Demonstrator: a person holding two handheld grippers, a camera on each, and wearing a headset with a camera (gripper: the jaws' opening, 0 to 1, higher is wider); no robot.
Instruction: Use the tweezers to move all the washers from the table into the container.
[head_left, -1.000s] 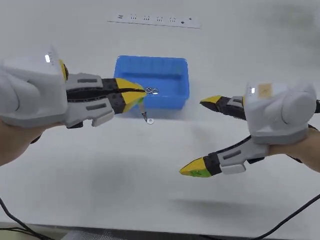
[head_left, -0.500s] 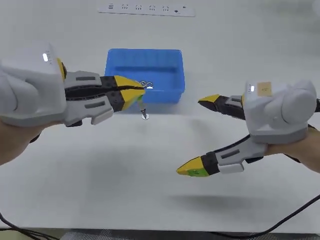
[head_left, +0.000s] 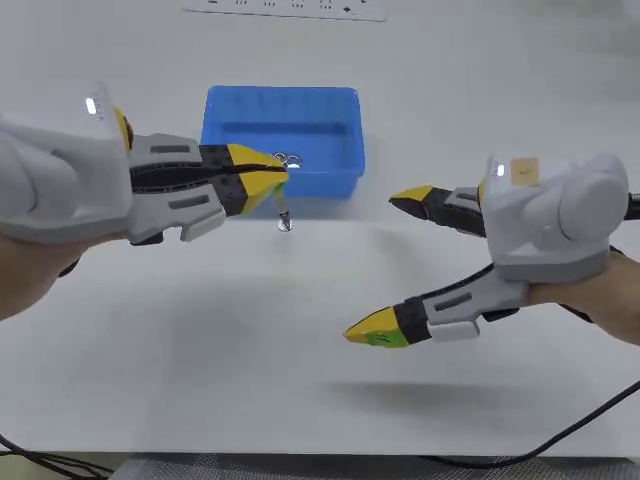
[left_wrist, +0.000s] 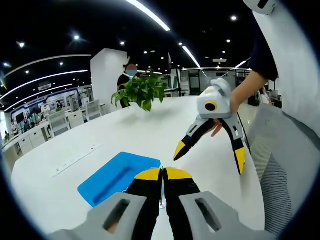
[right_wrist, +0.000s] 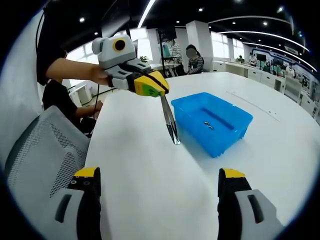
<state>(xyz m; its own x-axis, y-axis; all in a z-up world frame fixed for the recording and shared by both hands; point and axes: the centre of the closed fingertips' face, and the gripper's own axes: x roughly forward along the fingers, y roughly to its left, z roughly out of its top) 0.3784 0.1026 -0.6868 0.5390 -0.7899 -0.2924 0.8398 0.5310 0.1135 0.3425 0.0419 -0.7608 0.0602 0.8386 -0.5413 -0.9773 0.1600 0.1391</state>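
A: Grip?
B: My left gripper (head_left: 282, 180) is closed on the tweezers (head_left: 283, 216), tips down just outside the container (head_left: 280, 93). My right gripper (head_left: 369, 266) gapes, empty.
A: And the washers (head_left: 287, 158)?
B: Some lie inside. One at the tips? Can't tell. I'd lift over the container, then release low.

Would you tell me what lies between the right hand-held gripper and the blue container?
Bare white table, as the right gripper view shows; the tweezers hang just to the side of that stretch.
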